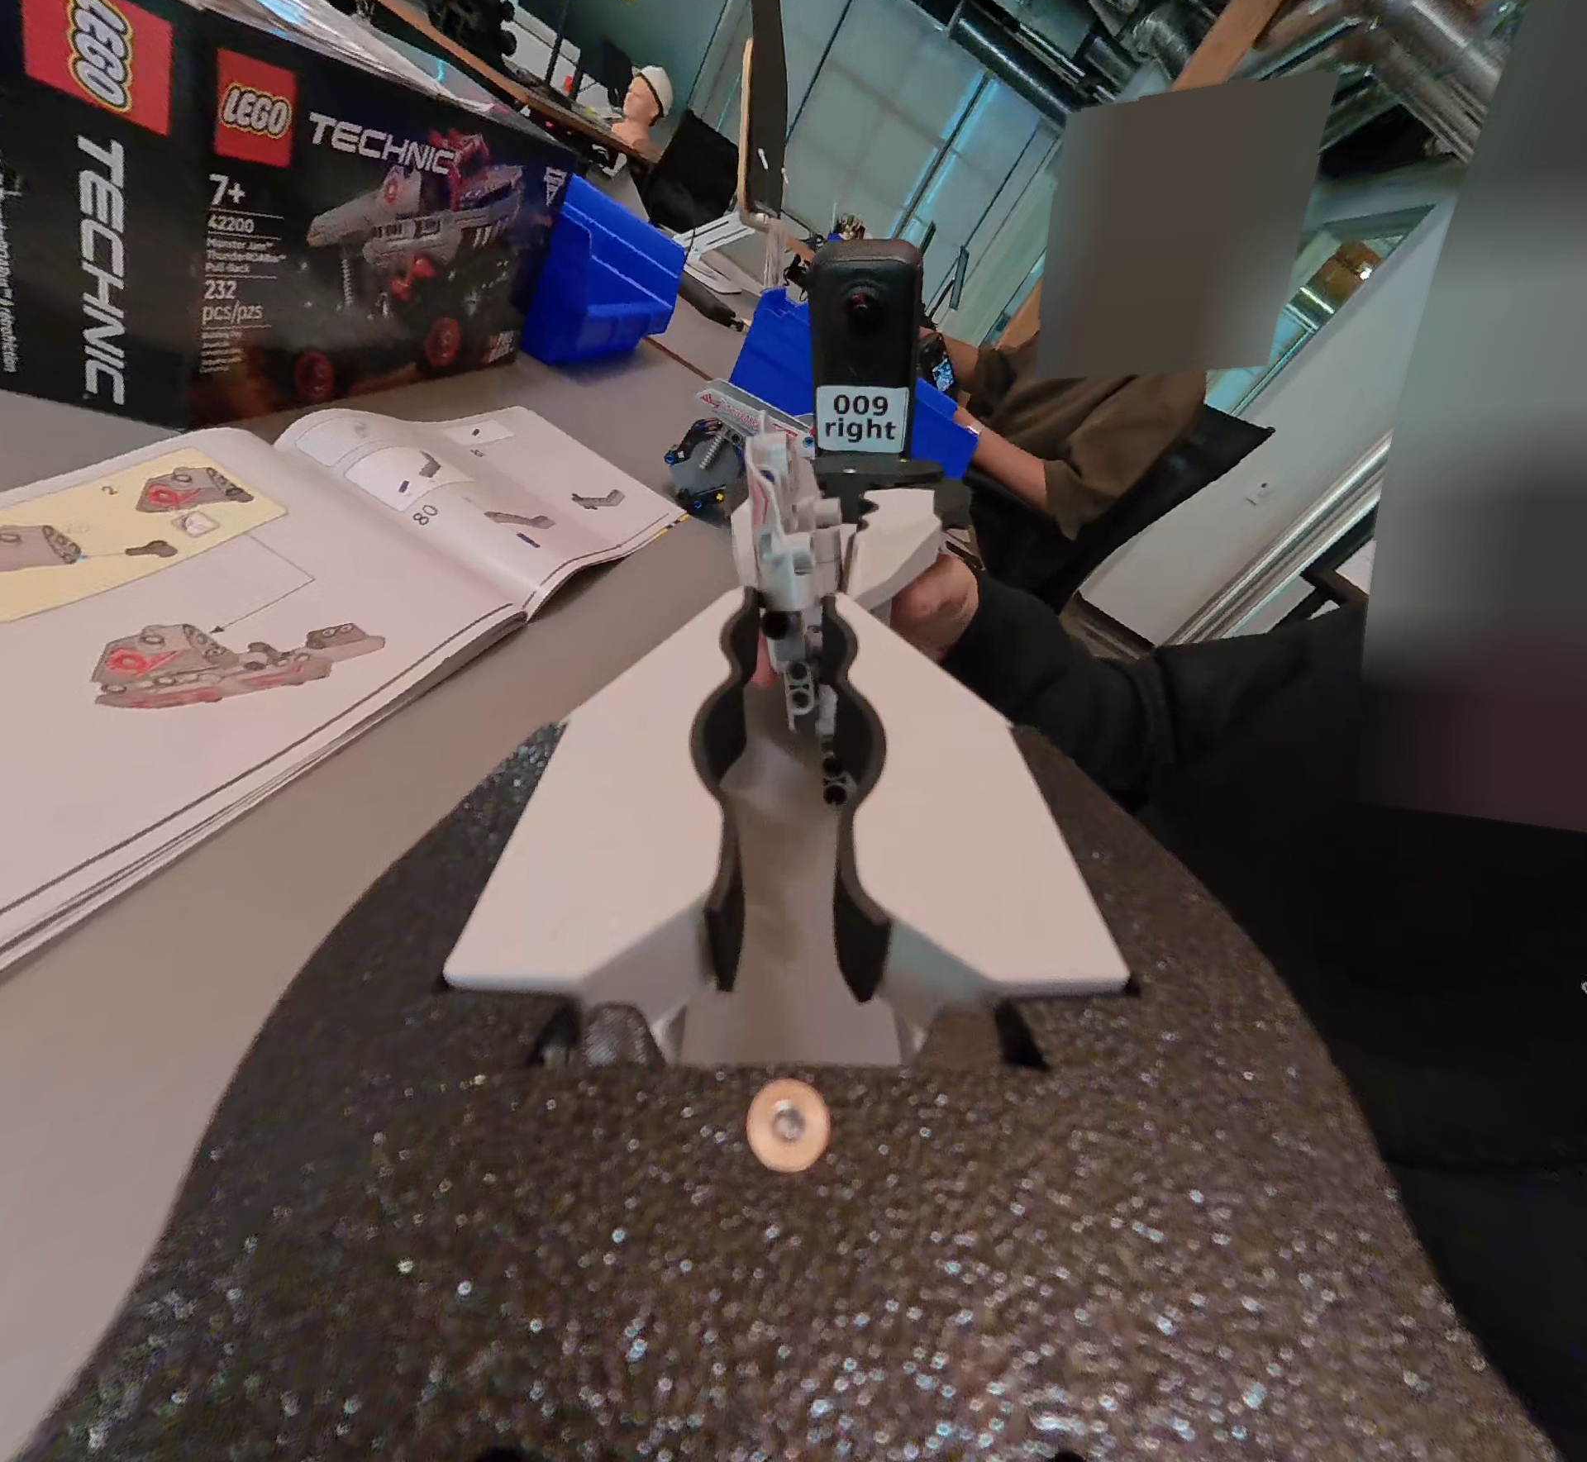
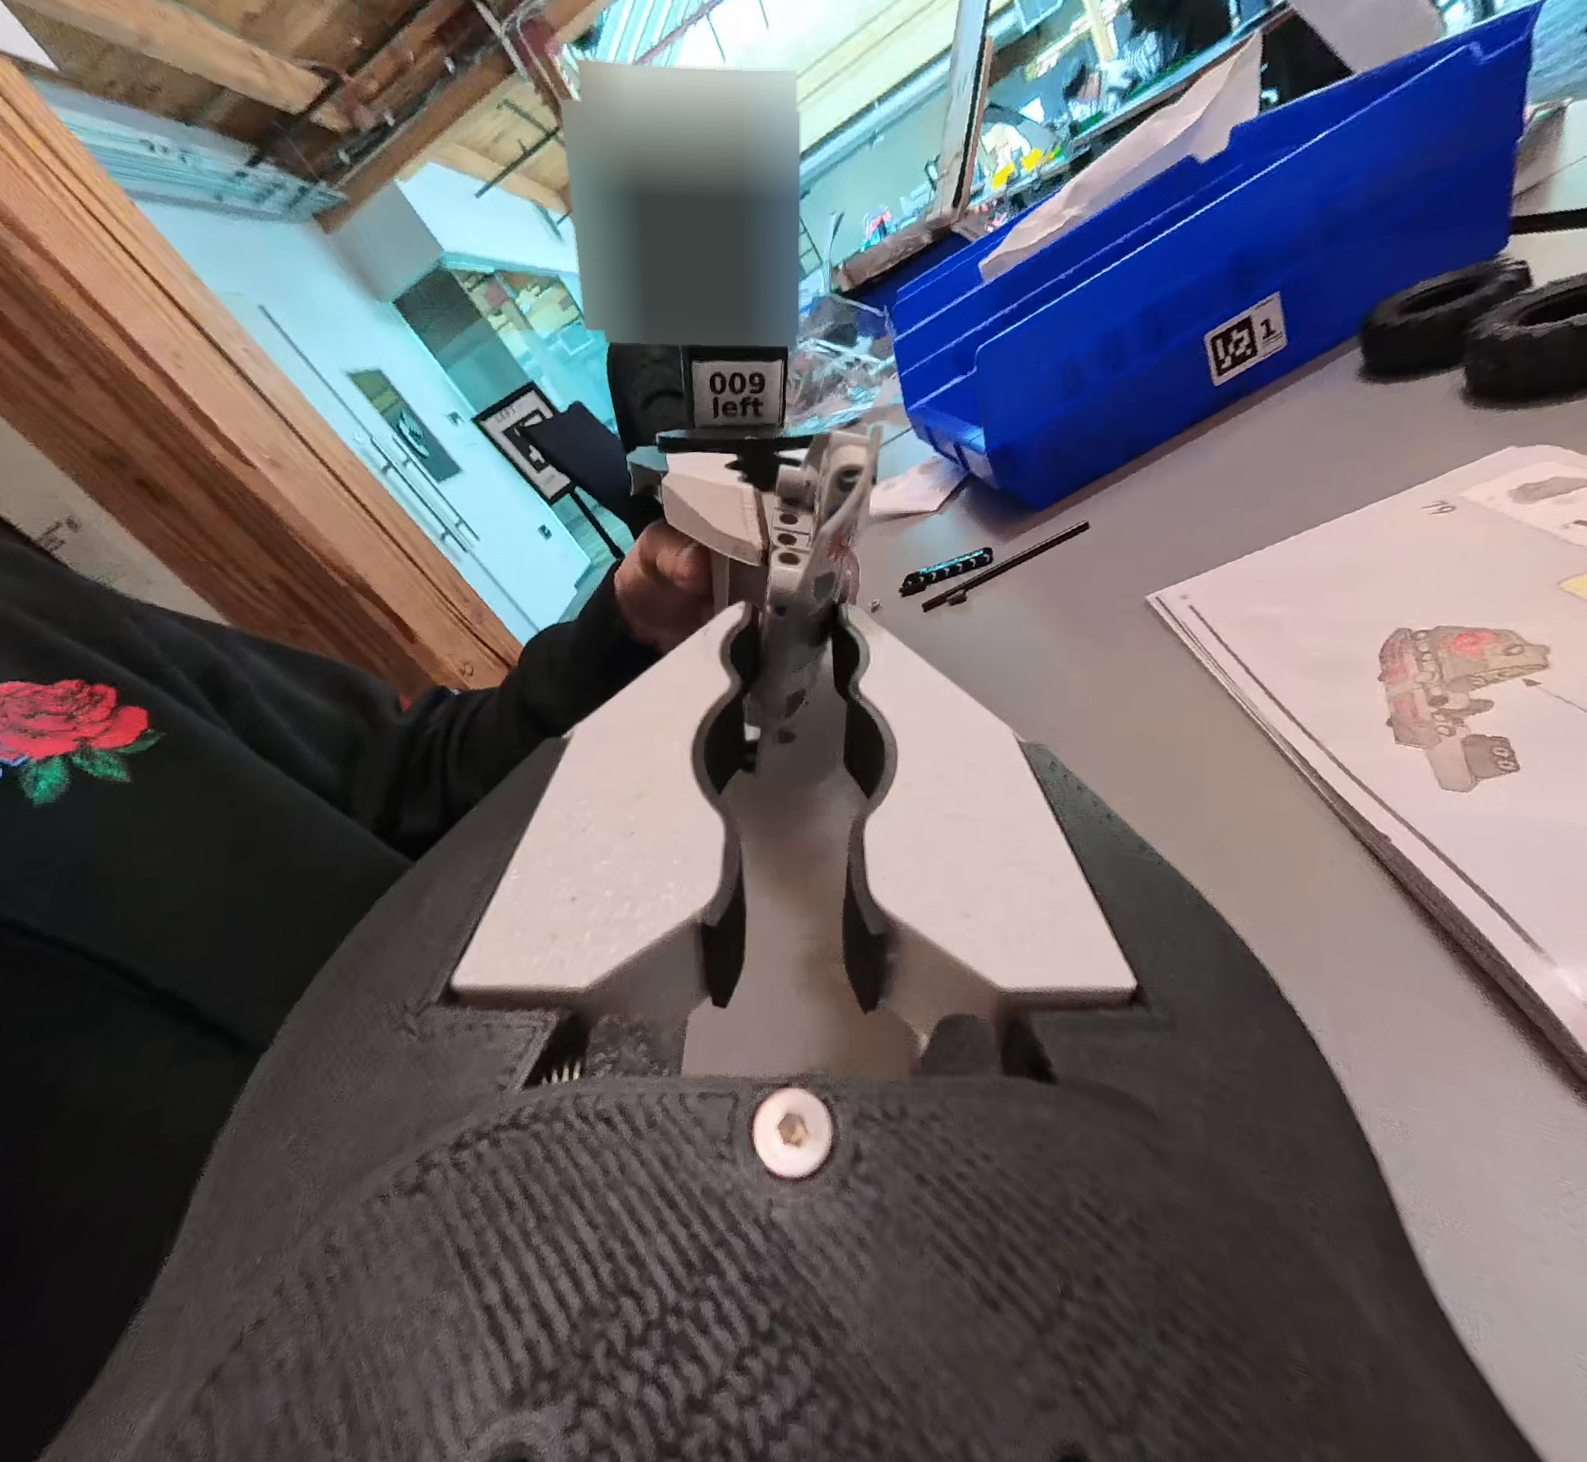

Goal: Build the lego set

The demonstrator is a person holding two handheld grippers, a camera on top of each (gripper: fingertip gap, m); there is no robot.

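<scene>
A light-grey Lego assembly [image 1: 794, 553] with red-and-white stickered panels is held in the air between both grippers, which face each other. My left gripper [image 1: 792, 605] is shut on its near end, where a grey holed beam [image 1: 803, 682] runs back between the fingers. My right gripper [image 2: 792, 614] is shut on the other end of the same assembly [image 2: 803, 562]. The right gripper [image 1: 867, 528] shows beyond the part in the left wrist view, and the left gripper [image 2: 730, 511] shows beyond it in the right wrist view. A hand [image 2: 665, 588] grips the left tool.
An open instruction booklet [image 1: 283, 588] lies on the grey table [image 1: 197, 948] beside the Lego box [image 1: 258, 219]. A half-built chassis [image 1: 708, 459] stands near blue bins [image 2: 1202, 287]. Black tyres [image 2: 1460, 322], a black beam [image 2: 945, 569] and a black axle [image 2: 1009, 564] lie loose. The grippers are tip to tip, or close to it.
</scene>
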